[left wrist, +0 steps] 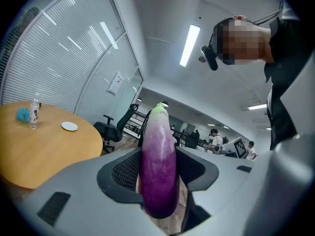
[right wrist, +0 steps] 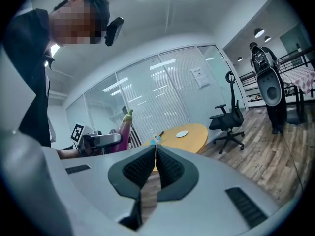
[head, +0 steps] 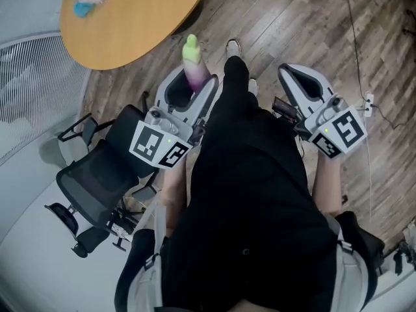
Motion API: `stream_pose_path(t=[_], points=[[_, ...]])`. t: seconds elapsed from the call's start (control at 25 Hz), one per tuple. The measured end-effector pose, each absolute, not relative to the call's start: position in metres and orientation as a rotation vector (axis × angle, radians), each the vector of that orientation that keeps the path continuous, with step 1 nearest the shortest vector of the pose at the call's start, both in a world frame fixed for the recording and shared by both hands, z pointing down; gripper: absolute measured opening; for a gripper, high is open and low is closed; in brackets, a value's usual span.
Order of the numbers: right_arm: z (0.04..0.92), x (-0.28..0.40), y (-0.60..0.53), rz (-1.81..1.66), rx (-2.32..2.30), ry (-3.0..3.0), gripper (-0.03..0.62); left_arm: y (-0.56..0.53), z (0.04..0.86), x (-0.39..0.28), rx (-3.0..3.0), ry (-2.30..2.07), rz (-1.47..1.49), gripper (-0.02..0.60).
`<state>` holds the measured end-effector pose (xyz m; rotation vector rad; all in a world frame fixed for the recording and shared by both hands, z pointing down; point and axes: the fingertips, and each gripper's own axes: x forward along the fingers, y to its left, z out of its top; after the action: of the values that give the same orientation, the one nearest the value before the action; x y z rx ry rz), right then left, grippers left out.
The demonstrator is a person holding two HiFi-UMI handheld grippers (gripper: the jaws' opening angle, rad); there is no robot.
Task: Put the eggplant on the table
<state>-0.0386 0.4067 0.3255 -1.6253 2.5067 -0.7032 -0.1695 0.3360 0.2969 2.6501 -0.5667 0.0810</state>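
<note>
Just short of the table [head: 159, 41], left claw [head: 195, 81] clamps the eggplant [head: 192, 57].

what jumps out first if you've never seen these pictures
The purple eggplant with its pale green tip, clamped upright in the left tool, catches the eye first. Next is the round wooden table at the upper left of the head view. The right tool is shut on nothing.
</note>
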Motion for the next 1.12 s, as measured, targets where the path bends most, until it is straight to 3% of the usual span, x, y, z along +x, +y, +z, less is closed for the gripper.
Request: stream_pose_path(t=[0.6,1.12], points=[[0.281,0.044,0.269,-0.579,-1.798,2.388,0.018,0.178,0.267,-0.085,2.729,-0.483,-0.033,0.229],[0.295,0.058,0.146,-0.619,-1.841,2.359,0.018,0.045,0.281,-0.084,2.724,-0.531,-0.011,0.229]])
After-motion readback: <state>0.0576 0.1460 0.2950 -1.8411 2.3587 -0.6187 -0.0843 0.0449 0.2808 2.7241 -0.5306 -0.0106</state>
